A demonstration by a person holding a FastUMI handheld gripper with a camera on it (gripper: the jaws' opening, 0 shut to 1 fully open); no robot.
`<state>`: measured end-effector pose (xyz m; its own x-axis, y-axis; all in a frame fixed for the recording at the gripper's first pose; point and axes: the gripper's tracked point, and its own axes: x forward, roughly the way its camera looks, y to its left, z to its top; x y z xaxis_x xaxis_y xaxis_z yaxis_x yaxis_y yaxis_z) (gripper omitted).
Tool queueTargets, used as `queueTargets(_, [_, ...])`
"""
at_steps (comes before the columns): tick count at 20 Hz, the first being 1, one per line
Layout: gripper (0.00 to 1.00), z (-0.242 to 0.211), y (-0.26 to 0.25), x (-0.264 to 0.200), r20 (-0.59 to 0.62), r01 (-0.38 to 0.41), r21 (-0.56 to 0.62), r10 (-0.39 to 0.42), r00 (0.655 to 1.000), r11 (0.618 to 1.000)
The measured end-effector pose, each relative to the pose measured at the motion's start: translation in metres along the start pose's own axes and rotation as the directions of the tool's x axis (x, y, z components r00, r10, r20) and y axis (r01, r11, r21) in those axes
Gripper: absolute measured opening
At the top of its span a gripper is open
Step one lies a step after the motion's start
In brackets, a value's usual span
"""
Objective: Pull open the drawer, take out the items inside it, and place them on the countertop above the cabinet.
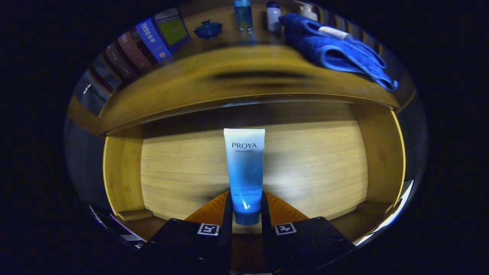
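Gripper view: the gripper (246,210) points level into the open drawer (183,168), its jaws clamped on the cap end of a blue-and-white tube (245,168), which extends ahead over the drawer floor. Above, the countertop (229,76) carries a blue towel (336,49), bottles (243,15), a small blue lidded pot (208,29) and books (153,38).

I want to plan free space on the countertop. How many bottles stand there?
2: a blue bottle and a white bottle, side by side behind the towel. More may be hidden. The gripper holds the tube.
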<state>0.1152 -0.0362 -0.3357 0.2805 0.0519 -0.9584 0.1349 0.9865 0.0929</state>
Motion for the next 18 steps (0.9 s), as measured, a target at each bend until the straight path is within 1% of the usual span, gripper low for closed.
queueTargets(2, [0.37,0.005,0.002,-0.007,0.052,-0.039,-0.006,0.039,0.998,0.999])
queueTargets(3, [0.37,0.010,0.002,-0.011,0.086,-0.044,-0.007,0.044,0.995,0.999])
queueTargets(6, [0.37,0.043,0.009,-0.030,0.216,-0.059,-0.026,0.063,0.974,0.998])
queueTargets(8, [0.37,0.073,0.013,-0.032,0.271,-0.037,-0.051,0.049,0.961,0.998])
queueTargets(10, [0.37,0.115,0.013,-0.030,0.327,0.001,-0.070,0.022,0.945,0.998])
queueTargets(11, [0.37,0.132,0.015,-0.025,0.341,0.009,-0.073,0.017,0.940,0.997])
queueTargets(13, [0.37,0.160,0.024,-0.006,0.326,0.003,-0.073,0.021,0.945,0.997])
queueTargets(16, [0.37,0.171,0.025,0.029,0.233,0.007,-0.051,0.005,0.972,0.999])
queueTargets(18, [0.37,0.178,0.022,0.043,0.204,0.015,-0.035,-0.008,0.979,0.999])
